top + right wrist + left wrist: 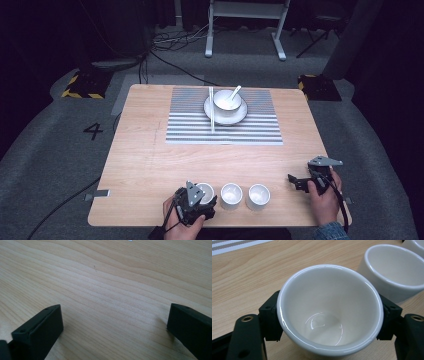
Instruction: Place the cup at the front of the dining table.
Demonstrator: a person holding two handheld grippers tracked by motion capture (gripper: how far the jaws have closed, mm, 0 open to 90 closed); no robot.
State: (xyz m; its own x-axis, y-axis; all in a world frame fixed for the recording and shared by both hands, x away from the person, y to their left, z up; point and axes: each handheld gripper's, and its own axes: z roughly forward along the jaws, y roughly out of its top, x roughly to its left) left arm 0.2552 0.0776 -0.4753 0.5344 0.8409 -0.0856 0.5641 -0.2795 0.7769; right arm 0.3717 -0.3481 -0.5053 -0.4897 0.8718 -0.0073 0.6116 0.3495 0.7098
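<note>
1. We start with the leftmost white cup (pixel 329 312), the thing in hand: it stands upright and empty at the near edge of the tabletop (pixel 150 150), first in a row of three.
2. Our left gripper (pixel 202 196) has it: in the left gripper view the two black jaws press against opposite sides of the cup's wall just below the rim, so we judge the grasp made. Whether the cup rests on the wood or is just lifted, we cannot tell.
3. Just beside it stands the middle cup (pixel 231 195), close but with a gap between, and past that the right-hand cup (pixel 259 195); both are empty and neither is touched by a gripper.
4. Our right gripper (pixel 299 182) rests low over bare wood, well to the right of the row; the right gripper view shows its jaws wide apart with nothing between them.
5. Farther out, on the striped placemat (pixel 260 127) at the far side, a white bowl (pixel 227 100) sits on a plate (pixel 239 116) with a spoon (pixel 234 93) leaning in it and chopsticks (pixel 211 107) laid along the plate's left side.
6. As we judge it, the work is at its beginning: one cup is gripped, none is placed near the setting, and all three remain to be carried.
</note>
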